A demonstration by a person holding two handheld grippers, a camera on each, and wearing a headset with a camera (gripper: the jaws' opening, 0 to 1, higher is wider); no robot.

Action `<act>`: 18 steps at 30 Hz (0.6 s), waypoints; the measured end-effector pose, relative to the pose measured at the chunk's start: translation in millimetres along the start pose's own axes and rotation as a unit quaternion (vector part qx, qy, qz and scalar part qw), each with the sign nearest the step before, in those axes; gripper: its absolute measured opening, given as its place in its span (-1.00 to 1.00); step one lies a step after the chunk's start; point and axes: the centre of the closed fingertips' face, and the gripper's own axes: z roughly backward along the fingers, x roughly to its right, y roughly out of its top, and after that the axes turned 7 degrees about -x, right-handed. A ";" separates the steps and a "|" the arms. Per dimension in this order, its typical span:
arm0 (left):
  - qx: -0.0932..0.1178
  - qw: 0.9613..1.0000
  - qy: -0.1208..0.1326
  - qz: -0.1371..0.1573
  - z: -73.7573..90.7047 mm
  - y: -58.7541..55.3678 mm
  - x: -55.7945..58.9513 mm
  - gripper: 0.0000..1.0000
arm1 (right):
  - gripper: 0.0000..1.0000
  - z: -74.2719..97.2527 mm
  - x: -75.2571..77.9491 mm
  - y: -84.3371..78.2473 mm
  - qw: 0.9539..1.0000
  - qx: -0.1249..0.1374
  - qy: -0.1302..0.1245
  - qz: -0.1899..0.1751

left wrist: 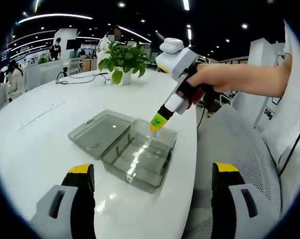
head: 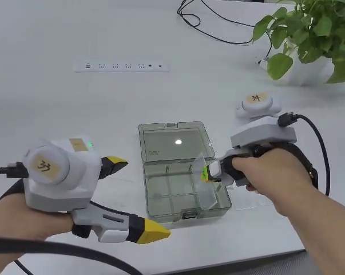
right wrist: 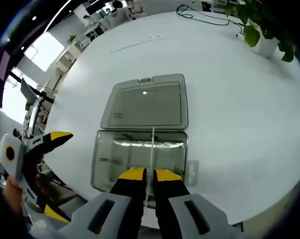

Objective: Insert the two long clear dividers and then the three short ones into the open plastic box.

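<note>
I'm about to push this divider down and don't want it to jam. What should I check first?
1. Lid open, lying flat behind the box: ok.
2. Right gripper shut on the clear divider: ok.
3. Divider held over the open box, edge-on in the right gripper view: ok.
4. Divider lined up with its slots: cannot tell.
5. Left gripper open, apart from the box: ok.
</note>
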 end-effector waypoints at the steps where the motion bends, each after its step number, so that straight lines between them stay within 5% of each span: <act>1: 0.000 1.000 0.001 0.000 0.1 -0.1 -0.1 1.00 | -0.86 -0.8 -0.7 0.3 1.000 0.001 0.000 0.004; 18: -0.003 1.000 0.003 0.001 1.9 -2.2 -0.9 1.00 | -0.81 -18.9 -8.8 -4.6 0.999 0.001 0.024 0.021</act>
